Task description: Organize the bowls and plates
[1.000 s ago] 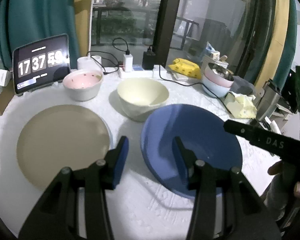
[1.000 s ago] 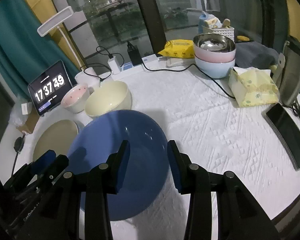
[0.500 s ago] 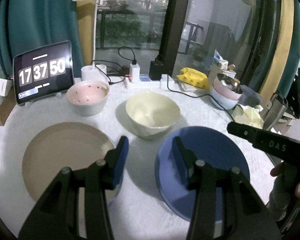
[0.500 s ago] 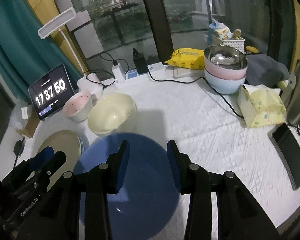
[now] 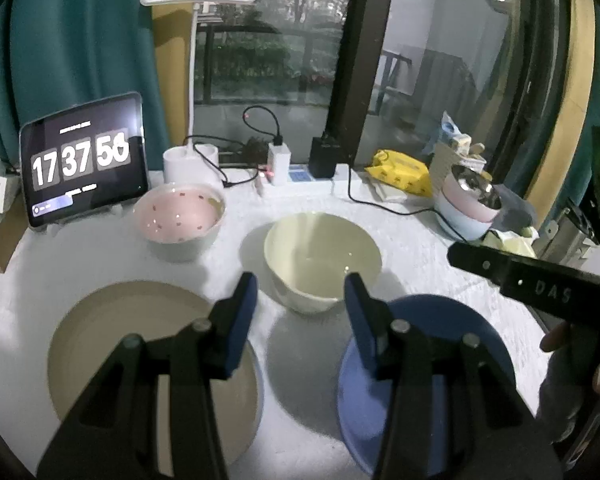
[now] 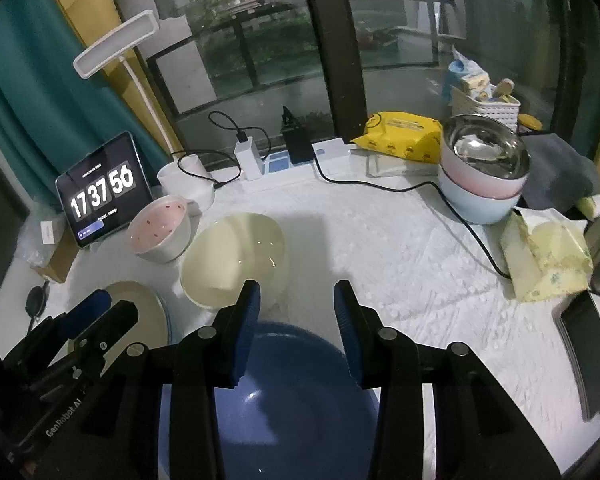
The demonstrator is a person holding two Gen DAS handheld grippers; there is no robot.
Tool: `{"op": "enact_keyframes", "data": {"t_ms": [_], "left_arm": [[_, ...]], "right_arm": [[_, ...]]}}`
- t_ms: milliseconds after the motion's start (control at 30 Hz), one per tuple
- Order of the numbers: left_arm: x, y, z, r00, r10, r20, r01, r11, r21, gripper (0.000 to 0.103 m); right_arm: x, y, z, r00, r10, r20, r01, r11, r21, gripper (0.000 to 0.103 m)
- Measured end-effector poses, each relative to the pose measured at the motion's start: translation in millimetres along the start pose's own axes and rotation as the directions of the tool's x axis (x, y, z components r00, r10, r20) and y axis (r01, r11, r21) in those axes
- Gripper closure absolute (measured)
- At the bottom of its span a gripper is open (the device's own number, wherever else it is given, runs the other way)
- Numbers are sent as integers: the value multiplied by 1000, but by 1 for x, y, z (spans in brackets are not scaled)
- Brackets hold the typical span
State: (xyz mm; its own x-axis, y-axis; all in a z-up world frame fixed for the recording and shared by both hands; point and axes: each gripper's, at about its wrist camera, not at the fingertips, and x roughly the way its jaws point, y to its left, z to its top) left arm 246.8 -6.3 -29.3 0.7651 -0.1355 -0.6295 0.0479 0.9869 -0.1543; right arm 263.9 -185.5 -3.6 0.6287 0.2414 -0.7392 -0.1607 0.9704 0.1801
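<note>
My left gripper [image 5: 302,312] hangs open and empty above the white table, with the cream bowl [image 5: 324,256] just beyond its fingertips. A beige plate [image 5: 140,340] lies below to the left, a blue plate [image 5: 440,344] to the right, and a pink dotted bowl [image 5: 180,216] stands further back. In the right wrist view my right gripper [image 6: 298,324] is open and empty over the blue plate [image 6: 292,404]. Ahead of it sit the cream bowl [image 6: 236,260] and the pink bowl [image 6: 160,232]. The left gripper [image 6: 108,310] hovers over the beige plate [image 6: 140,304].
A tablet clock [image 5: 84,160], a lamp base [image 5: 190,164] and a power strip with cables [image 5: 300,178] line the back edge. Stacked bowls topped by a steel one [image 6: 484,168], a tissue pack [image 6: 548,260] and a phone [image 6: 584,352] occupy the right side.
Both grippers have drawn back and slightly up from the plates. The plates now sit lower in both views and the cream bowl lies ahead of the fingertips. Jaws unchanged.
</note>
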Motion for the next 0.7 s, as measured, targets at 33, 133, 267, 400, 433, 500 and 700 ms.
{"op": "enact_keyframes", "data": {"t_ms": [33, 133, 267, 400, 433, 500, 700], "left_arm": [[2, 1, 1, 1000, 0, -1, 0, 1000, -1, 56], [11, 6, 5, 1000, 1, -6, -1, 1000, -4, 56], [22, 12, 8, 1000, 3, -14, -3, 1000, -11, 56], [32, 18, 10, 1000, 0, -23, 0, 1000, -24, 56], [35, 19, 11, 1000, 0, -28, -1, 1000, -26, 56], [41, 21, 12, 999, -1, -37, 0, 1000, -30, 56], [55, 23, 15, 998, -6, -55, 4, 999, -39, 56]], "right_arm": [[2, 1, 1, 1000, 5, -2, -5, 1000, 0, 63], [10, 3, 6, 1000, 7, -12, -7, 1000, -6, 63], [21, 6, 11, 1000, 0, -27, 0, 1000, -16, 63], [33, 9, 16, 999, 0, -42, -1, 1000, -21, 63], [37, 9, 18, 999, 3, -48, -4, 1000, -20, 63], [43, 10, 19, 998, 7, -57, -8, 1000, -17, 63], [63, 14, 25, 996, 15, -92, -17, 1000, -15, 63]]}}
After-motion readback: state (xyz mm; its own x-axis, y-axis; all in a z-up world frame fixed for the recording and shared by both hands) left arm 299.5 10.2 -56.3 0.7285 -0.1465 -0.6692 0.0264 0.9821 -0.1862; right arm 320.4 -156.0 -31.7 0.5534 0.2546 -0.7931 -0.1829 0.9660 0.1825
